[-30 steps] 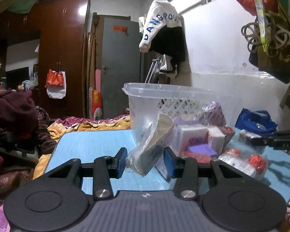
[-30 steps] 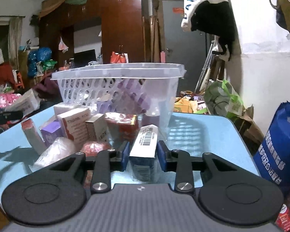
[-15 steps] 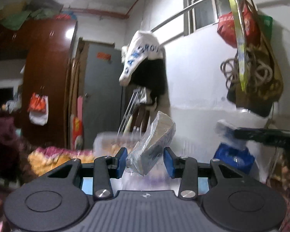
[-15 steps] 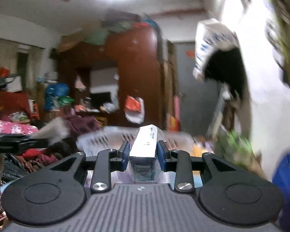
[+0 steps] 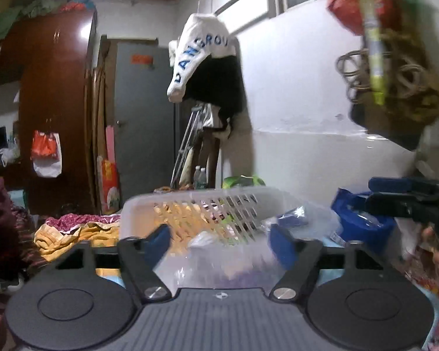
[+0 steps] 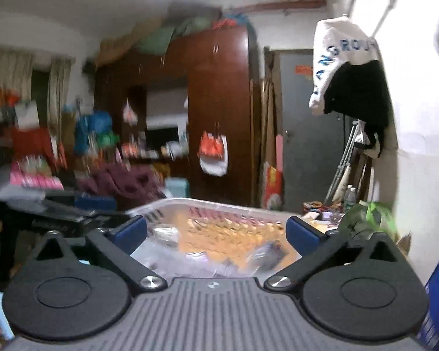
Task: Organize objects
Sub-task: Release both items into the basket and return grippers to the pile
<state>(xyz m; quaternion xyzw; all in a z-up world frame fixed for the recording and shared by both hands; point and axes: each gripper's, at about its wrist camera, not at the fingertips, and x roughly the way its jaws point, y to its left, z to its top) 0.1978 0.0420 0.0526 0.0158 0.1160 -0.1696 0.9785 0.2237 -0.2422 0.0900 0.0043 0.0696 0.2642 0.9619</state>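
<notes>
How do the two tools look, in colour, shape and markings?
Both look the same. The left tool and the right tool each have black angular finger arms ending in blue pads, a silver screw at each pivot, two round black discs, and a grey ribbed body with a small round logo. No cables or sleeves are visible.
</notes>
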